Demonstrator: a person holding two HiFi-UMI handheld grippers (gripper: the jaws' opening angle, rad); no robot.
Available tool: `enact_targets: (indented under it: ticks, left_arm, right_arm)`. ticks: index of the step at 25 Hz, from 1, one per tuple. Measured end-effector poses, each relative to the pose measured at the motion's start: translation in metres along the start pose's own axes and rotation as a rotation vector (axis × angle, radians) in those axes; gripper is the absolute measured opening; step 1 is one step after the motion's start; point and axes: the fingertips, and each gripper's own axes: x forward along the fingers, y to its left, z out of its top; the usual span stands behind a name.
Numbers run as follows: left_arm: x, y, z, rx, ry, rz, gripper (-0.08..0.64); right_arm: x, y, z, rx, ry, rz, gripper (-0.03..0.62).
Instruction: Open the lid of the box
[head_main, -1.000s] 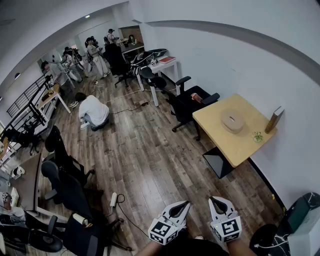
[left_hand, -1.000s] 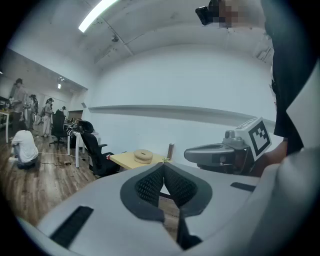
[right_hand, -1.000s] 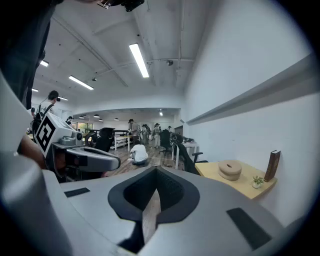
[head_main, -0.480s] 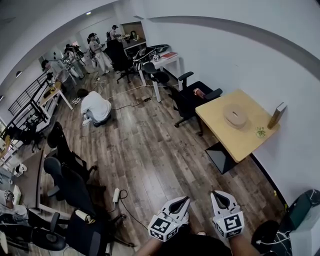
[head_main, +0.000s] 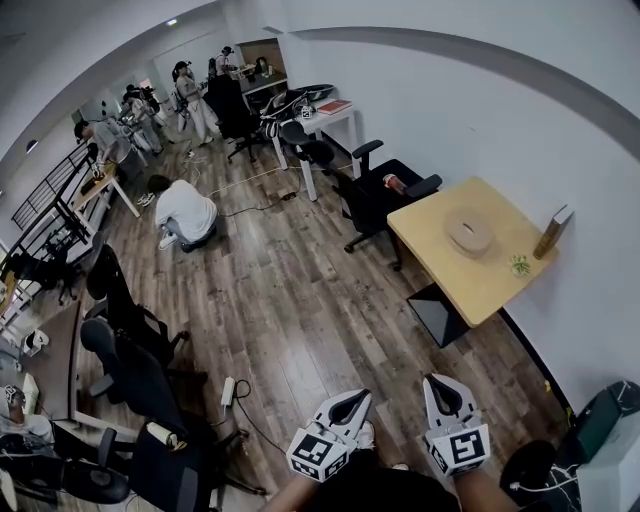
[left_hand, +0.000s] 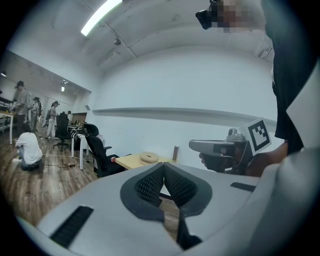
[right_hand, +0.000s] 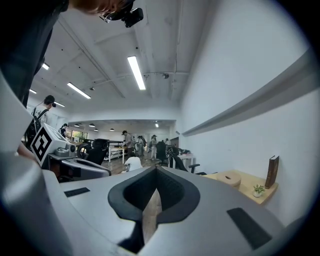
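The left gripper (head_main: 350, 402) and the right gripper (head_main: 441, 388) are held low and close to the body, at 6 o'clock in the head view. The jaws of both are shut tight, pad against pad, and nothing is held between them. They are probably kept shut and tucked in because nothing is near enough to grab; only the wood floor (head_main: 300, 300) is seen under them.

The round wooden box (head_main: 470, 243) is found well apart from the grippers, at about 1 o'clock from them. It is set near the middle of a light wooden table (head_main: 440, 285) that is pushed against the white wall. It is likely put there so it can be reached from the open side of the table. A black office chair (head_main: 385, 195) is parked at the table's far corner.

The lid (head_main: 466, 229) is seen on the box, so what is inside cannot be told. At 4 o'clock from the box, a green plant (head_main: 517, 267) is kept in a little pot. At 3 o'clock, a tall brown thing (head_main: 551, 232) is stood upright against the wall.

The task looks not yet begun; the table must be walked to first.
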Motion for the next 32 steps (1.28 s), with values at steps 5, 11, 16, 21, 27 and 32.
enact_targets:
  ticks: [5, 11, 16, 21, 27, 32]
  left_arm:
    - [0.015, 0.018, 0.005, 0.005, -0.007, -0.006, 0.018]
    - [0.042, 0.049, 0.019, 0.002, -0.023, -0.017, 0.018]
    - [0.056, 0.071, 0.026, 0.013, -0.025, -0.057, 0.018]
    - [0.065, 0.096, 0.031, 0.024, -0.027, -0.09, 0.018]
    - [0.083, 0.108, 0.027, 0.014, -0.012, -0.13, 0.018]
    - [0.097, 0.118, 0.024, 0.003, -0.006, -0.141, 0.018]
  right_arm:
    - [0.02, -0.01, 0.01, -0.018, -0.03, 0.001, 0.02]
    - [0.058, -0.022, 0.023, -0.051, -0.048, 0.02, 0.033]
    - [0.091, -0.021, 0.023, -0.064, -0.025, 0.027, 0.14]
    - [0.117, -0.025, 0.022, -0.028, -0.016, -0.012, 0.221]
    - [0.137, -0.039, 0.011, -0.059, 0.041, -0.039, 0.313]
    - [0.15, -0.054, 0.006, -0.057, 0.065, -0.061, 0.327]
